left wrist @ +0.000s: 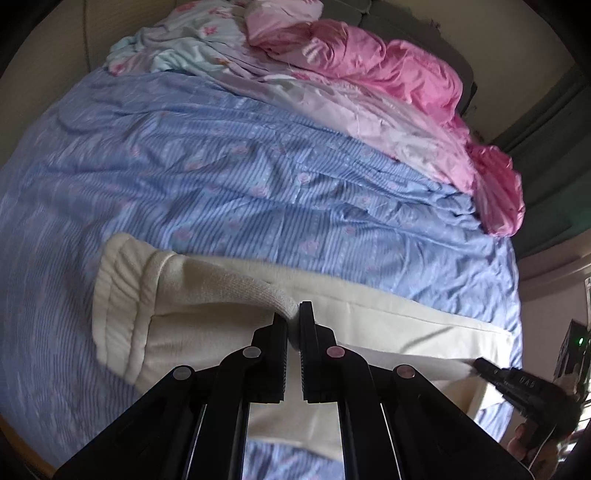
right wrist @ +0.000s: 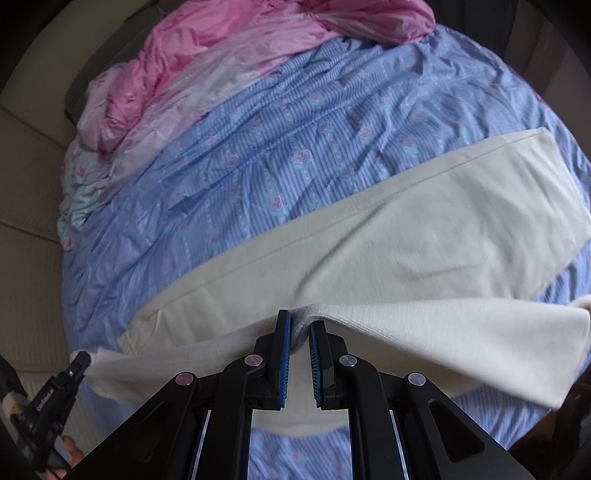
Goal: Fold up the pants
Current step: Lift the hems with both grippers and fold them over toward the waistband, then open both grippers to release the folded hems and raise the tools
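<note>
- One pair of cream pants (left wrist: 369, 314) lies across the bed, on one blue striped sheet (left wrist: 221, 166) printed with small roses.
- The elastic waistband (left wrist: 118, 306) sits at the left of the left wrist view; the legs run off to the right.
- Two sets of tongs are at work, one in each hand.
- The left tongs (left wrist: 293, 321) are nearly closed, pinching a raised fold of the cream fabric between the black pads.
- The right tongs (right wrist: 300, 328) are likewise nearly closed, gripping a bunched ridge of the same pants between blue-ribbed pads.
- Each camera also catches the other tongs at the frame edge, clamped on the lifted fabric edge.
- Small white lettering shows on the tong bodies, too blurred to read with certainty.
- One pink quilt (left wrist: 388, 74) and one pale floral cover (left wrist: 192, 33) are heaped at the far side of the bed, well apart from the pants.
</note>
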`<state>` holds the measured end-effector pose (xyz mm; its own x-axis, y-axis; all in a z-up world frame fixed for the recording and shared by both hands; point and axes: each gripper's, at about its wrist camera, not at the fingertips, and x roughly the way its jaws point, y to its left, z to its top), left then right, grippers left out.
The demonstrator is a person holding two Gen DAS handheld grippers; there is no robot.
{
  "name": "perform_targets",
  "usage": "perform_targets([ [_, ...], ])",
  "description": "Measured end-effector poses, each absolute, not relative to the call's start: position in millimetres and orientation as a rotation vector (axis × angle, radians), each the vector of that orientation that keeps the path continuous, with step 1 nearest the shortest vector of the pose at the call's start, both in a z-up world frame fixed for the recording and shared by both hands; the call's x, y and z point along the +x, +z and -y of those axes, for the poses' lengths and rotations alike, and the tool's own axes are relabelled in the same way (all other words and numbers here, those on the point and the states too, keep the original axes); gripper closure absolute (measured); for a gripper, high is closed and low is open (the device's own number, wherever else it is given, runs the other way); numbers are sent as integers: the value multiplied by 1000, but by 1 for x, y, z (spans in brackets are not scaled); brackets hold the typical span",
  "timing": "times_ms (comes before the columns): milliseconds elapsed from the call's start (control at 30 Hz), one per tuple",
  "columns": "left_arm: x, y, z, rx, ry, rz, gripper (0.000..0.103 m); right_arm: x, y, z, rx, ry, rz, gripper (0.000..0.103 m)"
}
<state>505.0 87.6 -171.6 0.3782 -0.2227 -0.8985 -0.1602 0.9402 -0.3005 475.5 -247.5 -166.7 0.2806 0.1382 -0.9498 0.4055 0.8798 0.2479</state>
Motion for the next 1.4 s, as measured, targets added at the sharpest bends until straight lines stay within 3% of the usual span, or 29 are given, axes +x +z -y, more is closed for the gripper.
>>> perform_targets([
  [667,577,-269,-98,-367,22,-1352,92,577,-257,225,301,-164,-1389,92],
  [800,586,-277,-98,-354,12,-1375,87,584,-275,227,310,-176,-1415,90],
  [867,588,-279,-101,-357,11,-1381,79,586,-275,227,321,-183,-1423,86],
  [900,588,-278,-105,-349,30,-1376,63,586,-274,225,324,-187,-1427,84],
  [933,587,-277,-111,-321,74,-1365,47,587,-272,223,328,-181,-1425,76],
  [967,587,-275,-115,-305,101,-1356,47,588,-269,219,332,-166,-1420,67],
  [1033,585,-277,-131,-364,76,-1368,48,590,-261,206,319,-127,-1408,62],
  [1133,580,-278,-147,-428,64,-1369,56,596,-246,181,312,0,-1342,61],
  [1267,569,-280,-161,-493,37,-1376,57,598,-232,144,260,61,-1328,61],
  [1300,566,-279,-165,-506,37,-1378,49,595,-229,135,254,83,-1327,61],
  [1400,556,-270,-183,-586,-44,-1380,44,583,-221,109,200,132,-1321,61],
])
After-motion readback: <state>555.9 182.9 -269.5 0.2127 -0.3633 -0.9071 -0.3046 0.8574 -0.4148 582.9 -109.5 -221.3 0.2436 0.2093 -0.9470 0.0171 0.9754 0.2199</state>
